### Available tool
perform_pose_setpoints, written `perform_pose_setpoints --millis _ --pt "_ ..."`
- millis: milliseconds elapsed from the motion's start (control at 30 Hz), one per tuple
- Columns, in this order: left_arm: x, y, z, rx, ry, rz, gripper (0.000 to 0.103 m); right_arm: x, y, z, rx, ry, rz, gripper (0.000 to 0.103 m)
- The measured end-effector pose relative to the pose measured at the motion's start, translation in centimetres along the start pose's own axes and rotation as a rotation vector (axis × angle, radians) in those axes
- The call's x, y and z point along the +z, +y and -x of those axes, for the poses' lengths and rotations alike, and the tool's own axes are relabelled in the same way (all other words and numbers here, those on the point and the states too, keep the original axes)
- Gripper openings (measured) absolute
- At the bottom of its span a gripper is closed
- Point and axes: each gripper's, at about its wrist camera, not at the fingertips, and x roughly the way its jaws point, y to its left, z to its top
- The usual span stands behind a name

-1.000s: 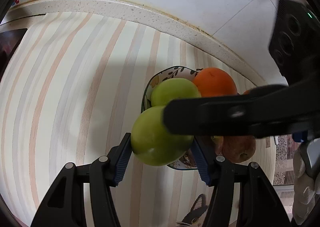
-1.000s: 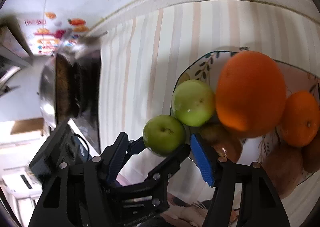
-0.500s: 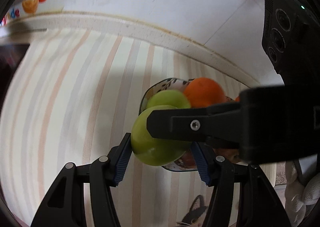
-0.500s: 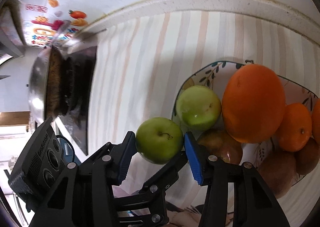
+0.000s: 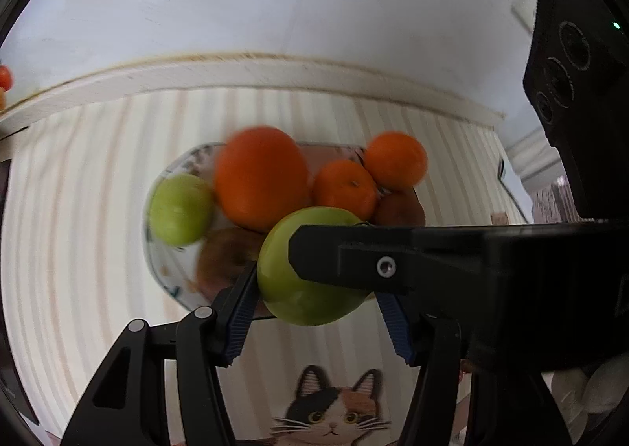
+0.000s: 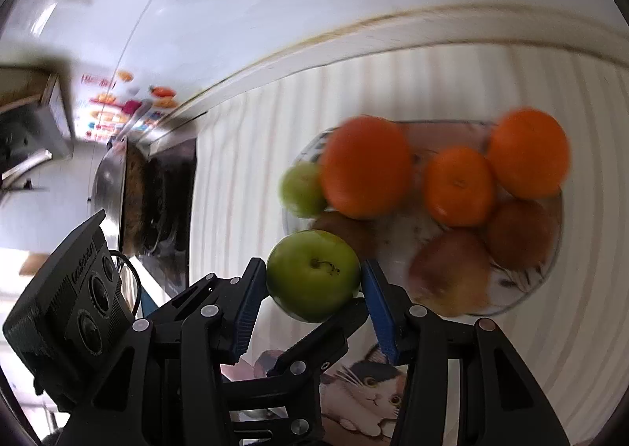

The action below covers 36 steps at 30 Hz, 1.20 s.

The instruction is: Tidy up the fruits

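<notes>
Jaws of the left gripper [image 5: 316, 284] pinch a round, glossy green apple [image 5: 291, 288]; both ribbed blue pads [image 5: 241, 304] lie flat against its sides. We note the right gripper [image 6: 312, 269] on the same fruit. Its jaws have just been closing with the apple between them, and its pads now press on it from either side. One black finger of each tool crosses the other tool's view: one runs in front of the apple, the other beneath it.

The held apple sits stem-up in the right wrist view. It lies at the near-left rim of a shallow pale plate with a leaf print [image 6: 550, 277]. In the left wrist view it hides part of that plate's near rim.

On the plate we count:
- a large round orange [image 5: 261, 176] toward the far-left rim, with a second, smaller green apple [image 5: 181, 210] touching it at the left rim
- two smaller orange mandarins [image 5: 344, 188], side by side toward the far-right rim
- a red-and-yellow apple [image 6: 452, 273] at the near rim, with a dull brown fruit [image 6: 519, 233] just beside it. Motion blur keeps us from naming the brown fruit.

The plate rests on a cream mat with pale stripes [image 5: 78, 210], near the counter's far edge by the white wall. A cat picture [image 5: 330, 414] shows at the mat's near edge. A metal pan on a dark stovetop [image 6: 114, 186] stands beyond the mat's left edge.
</notes>
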Motion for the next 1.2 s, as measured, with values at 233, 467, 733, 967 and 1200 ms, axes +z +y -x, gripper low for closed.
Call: perform_pose_setpoints --millis 233,467,733,967,1200 --pt "0.9 0.5 -0.2 0.039 0.060 0.049 0.067 -0.5 -4.1 1.2 0.031 -0.066 -0.119 0.078" --pt "0.1 2.0 1.5 0.158 0.018 0.083 0.085 -1.8 -3.1 4.6 -0.141 -0.198 -0.045 0.092" --pt "-5.2 3.4 -0.1 0.263 0.056 0.102 0.084 -7.2 -0.3 4.3 -0.309 -0.285 0.088 0.095" --pt "-10.1 5.4 -4.8 0.322 0.087 0.116 0.054 -12.1 -1.9 2.1 -0.257 -0.269 0.018 0.095" --pt "-11.8 5.5 3.8 0.241 -0.019 0.193 0.059 -14.7 -1.4 3.1 -0.257 -0.283 0.066 0.095"
